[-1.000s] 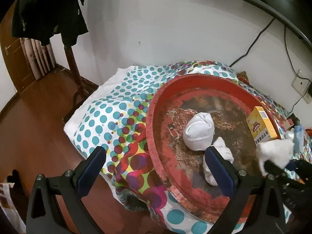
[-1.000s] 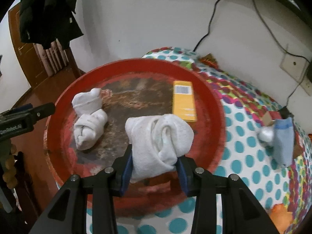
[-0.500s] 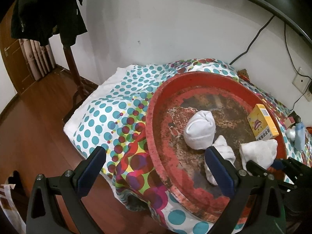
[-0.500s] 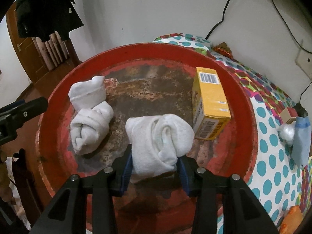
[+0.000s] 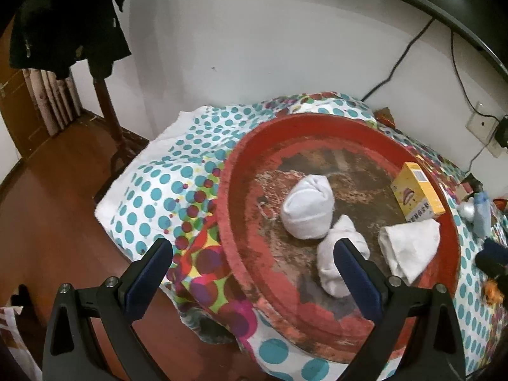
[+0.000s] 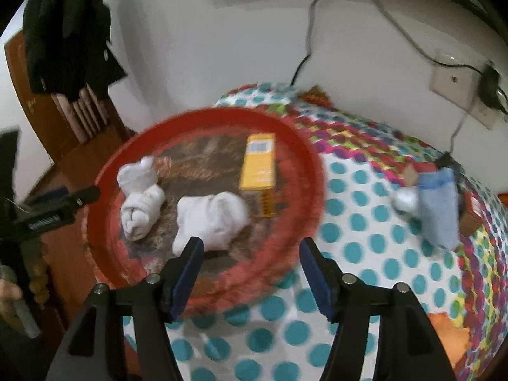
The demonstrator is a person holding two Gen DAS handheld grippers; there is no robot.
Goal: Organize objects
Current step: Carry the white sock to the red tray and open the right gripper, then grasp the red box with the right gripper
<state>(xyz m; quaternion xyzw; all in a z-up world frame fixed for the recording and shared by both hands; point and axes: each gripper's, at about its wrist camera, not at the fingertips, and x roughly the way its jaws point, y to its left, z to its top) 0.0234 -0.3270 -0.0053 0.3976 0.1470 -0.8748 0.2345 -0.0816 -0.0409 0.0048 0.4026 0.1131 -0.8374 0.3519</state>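
A round red tray [image 5: 235,222] [image 6: 304,222] lies on a dotted cloth. In it are three rolled white socks and a yellow box [image 5: 416,193] [image 6: 258,171]. The newest sock roll [image 6: 212,219] [image 5: 409,250] rests beside the box. Two other rolls [image 5: 309,211] [image 5: 336,263] [image 6: 139,203] lie at the tray's left. My right gripper [image 6: 249,252] is open and empty, just in front of the newest roll. My left gripper [image 5: 250,255] is open and empty over the tray's near left rim.
A blue bottle [image 6: 439,203] [image 5: 481,212] and a silver object [image 6: 404,198] lie on the dotted cloth [image 6: 365,247] right of the tray. An orange item [image 6: 447,333] is at the near right. Wall cables, a socket [image 6: 457,85] and a coat stand [image 5: 104,101] are behind.
My right gripper opened and let go of the white sock roll, which now lies in the tray by the yellow box. The right gripper pulled back. The left gripper barely moved.
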